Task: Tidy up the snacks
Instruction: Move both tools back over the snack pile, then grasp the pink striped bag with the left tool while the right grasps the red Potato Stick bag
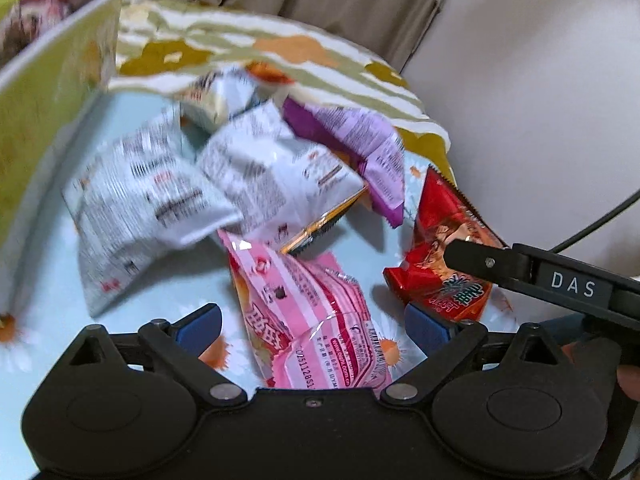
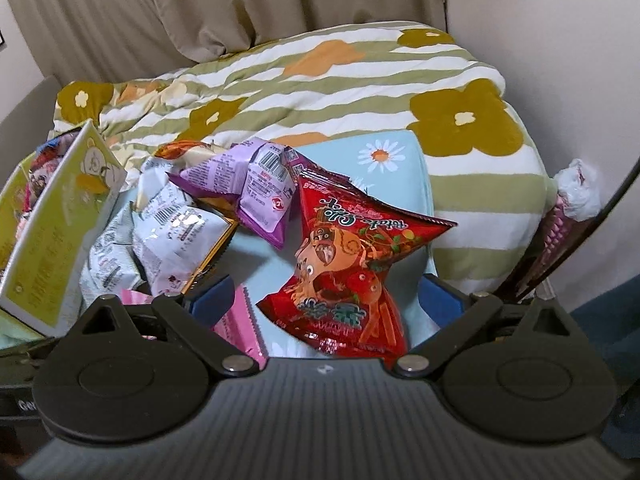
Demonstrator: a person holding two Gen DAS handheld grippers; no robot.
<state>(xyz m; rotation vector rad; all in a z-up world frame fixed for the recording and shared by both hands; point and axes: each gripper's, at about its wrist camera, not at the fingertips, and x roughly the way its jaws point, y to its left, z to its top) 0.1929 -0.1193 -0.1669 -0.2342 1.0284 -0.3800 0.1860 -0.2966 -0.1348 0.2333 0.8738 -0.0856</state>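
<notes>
A pile of snack packets lies on a light blue daisy-print cloth (image 1: 48,288). My left gripper (image 1: 314,326) is open, its blue pads either side of a pink packet (image 1: 308,320). White packets (image 1: 144,200), a purple packet (image 1: 360,140) and a red chip packet (image 1: 444,256) lie beyond. My right gripper (image 2: 326,296) is open around the red chip packet (image 2: 344,264), without squeezing it; its arm (image 1: 560,284) shows at right in the left wrist view. The purple packet (image 2: 248,184), white packets (image 2: 168,236) and an edge of the pink packet (image 2: 236,320) also show in the right wrist view.
A yellow-green box (image 1: 44,92) (image 2: 56,224) holding some packets stands at the left. A striped flower-print quilt (image 2: 320,92) lies behind the pile, with curtain and wall beyond. A wrapped cone (image 2: 560,216) and a black cable (image 2: 592,224) are at the right.
</notes>
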